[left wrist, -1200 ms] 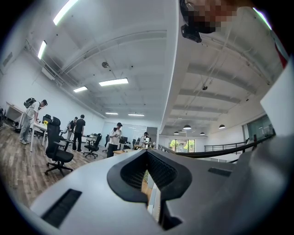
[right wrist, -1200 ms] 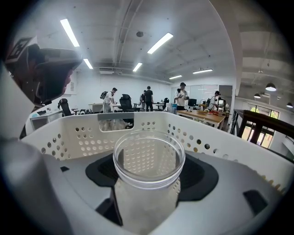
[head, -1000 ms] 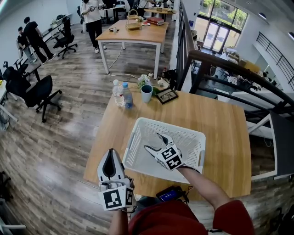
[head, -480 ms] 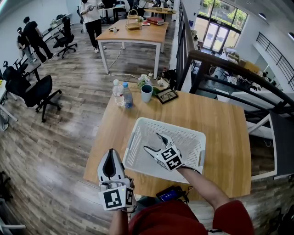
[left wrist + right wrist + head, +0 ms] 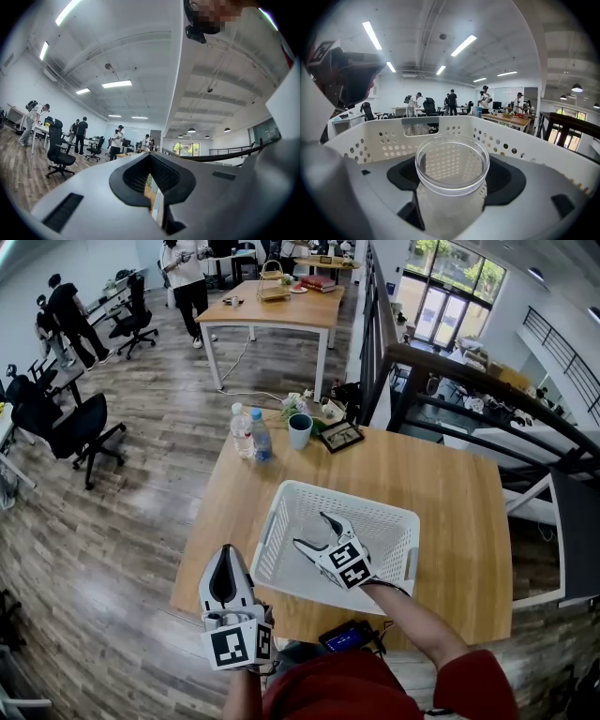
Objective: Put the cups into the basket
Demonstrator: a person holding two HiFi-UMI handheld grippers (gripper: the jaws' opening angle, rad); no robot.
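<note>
A white perforated basket (image 5: 281,514) stands on the wooden table (image 5: 450,493). My right gripper (image 5: 311,530) reaches down inside it and is shut on a clear plastic cup (image 5: 452,164), which stands upright between the jaws with its open mouth up; the basket's walls (image 5: 389,138) surround it. A teal cup (image 5: 299,430) stands on the table's far side, beyond the basket. My left gripper (image 5: 224,557) hovers at the table's near left edge, apart from the basket, pointing forward with its jaws shut and nothing held (image 5: 152,187).
Two water bottles (image 5: 251,433) stand left of the teal cup, with a small plant and a framed picture (image 5: 340,436) to its right. A dark device (image 5: 349,637) lies at the table's near edge. A railing and stairwell run along the right side. People and office chairs are far behind.
</note>
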